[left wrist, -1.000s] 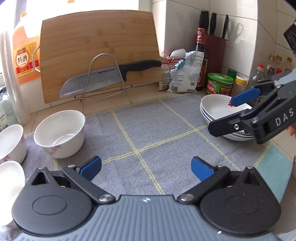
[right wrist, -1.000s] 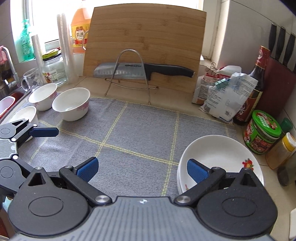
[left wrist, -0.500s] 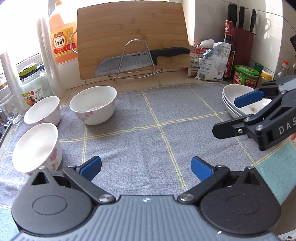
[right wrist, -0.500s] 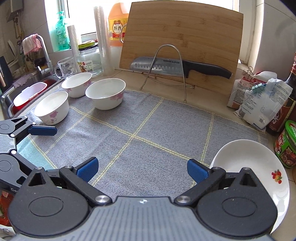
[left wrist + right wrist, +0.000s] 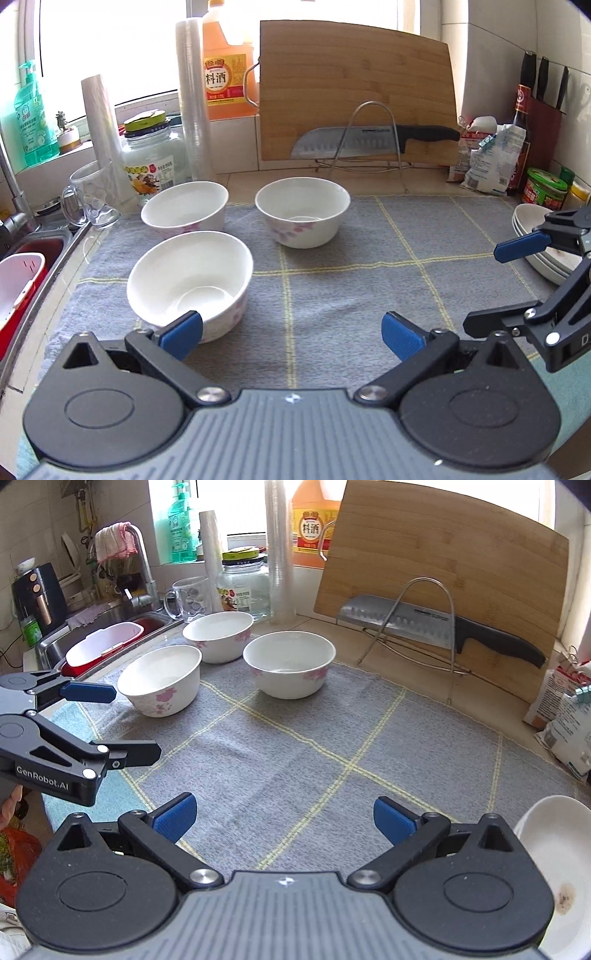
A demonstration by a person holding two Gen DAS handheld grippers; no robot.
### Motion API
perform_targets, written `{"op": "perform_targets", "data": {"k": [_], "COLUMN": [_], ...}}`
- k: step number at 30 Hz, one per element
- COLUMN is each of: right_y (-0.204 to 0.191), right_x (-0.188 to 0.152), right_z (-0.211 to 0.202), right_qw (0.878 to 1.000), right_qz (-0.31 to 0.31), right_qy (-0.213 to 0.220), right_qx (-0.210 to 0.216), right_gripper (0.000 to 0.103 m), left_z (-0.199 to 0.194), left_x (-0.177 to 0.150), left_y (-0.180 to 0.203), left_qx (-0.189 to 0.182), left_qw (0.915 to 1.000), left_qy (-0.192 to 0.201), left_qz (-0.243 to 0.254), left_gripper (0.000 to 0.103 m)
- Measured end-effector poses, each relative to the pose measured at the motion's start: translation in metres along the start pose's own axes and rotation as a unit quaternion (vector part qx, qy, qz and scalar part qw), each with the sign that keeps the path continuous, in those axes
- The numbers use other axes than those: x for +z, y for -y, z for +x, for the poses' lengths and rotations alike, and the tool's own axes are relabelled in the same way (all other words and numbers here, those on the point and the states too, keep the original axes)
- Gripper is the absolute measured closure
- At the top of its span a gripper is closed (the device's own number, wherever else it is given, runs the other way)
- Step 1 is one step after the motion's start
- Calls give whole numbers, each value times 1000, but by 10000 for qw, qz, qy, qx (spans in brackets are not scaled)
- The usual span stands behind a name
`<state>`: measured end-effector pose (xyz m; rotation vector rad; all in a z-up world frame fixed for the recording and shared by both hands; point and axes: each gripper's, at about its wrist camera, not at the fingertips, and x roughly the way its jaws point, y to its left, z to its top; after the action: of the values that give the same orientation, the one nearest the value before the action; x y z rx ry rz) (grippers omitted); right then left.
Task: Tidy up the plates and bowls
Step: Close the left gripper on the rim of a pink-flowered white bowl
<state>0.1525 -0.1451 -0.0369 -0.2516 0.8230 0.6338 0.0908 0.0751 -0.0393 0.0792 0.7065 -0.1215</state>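
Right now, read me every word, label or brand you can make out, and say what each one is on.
"料酒": label of the orange jug by the window.
"GenRobot.AI": side of the left gripper.
"SUPOR": apparently, on the kitchen knife blade; small.
"D": cut-off letter on the right gripper.
Too small or blurred: glass jar label, green soap bottle, sauce bottle, packets.

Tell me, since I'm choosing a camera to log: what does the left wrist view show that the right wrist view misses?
Only the left wrist view shows the stacked plates, knife block and green-lidded jar. Only the right wrist view shows the faucet and a stained plate. Both show three bowls, the cutting board, knife, grey mat, and both tools open: left tool, right tool.
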Motion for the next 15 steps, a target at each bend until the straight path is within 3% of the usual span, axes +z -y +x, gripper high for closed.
{"op": "perform_targets", "data": {"k": [11,15], "right_y": [-84,-104], "right_x": [40,51], "right_z": [56,75], "right_qw": [9997,9997], "right_qz": [-230,-249], "right_qy": [-14,7], "right_qx": [70,26], "right_gripper": [0,0], "left_z": [13,27], "left_x": [17,33], "left_y": [-92,-116], "left_qx": [-254,-654], "left_qw": [9969,9938], "left_qy": [-195,-351], "left_qz": [715,822], "left_gripper": [1,1]}}
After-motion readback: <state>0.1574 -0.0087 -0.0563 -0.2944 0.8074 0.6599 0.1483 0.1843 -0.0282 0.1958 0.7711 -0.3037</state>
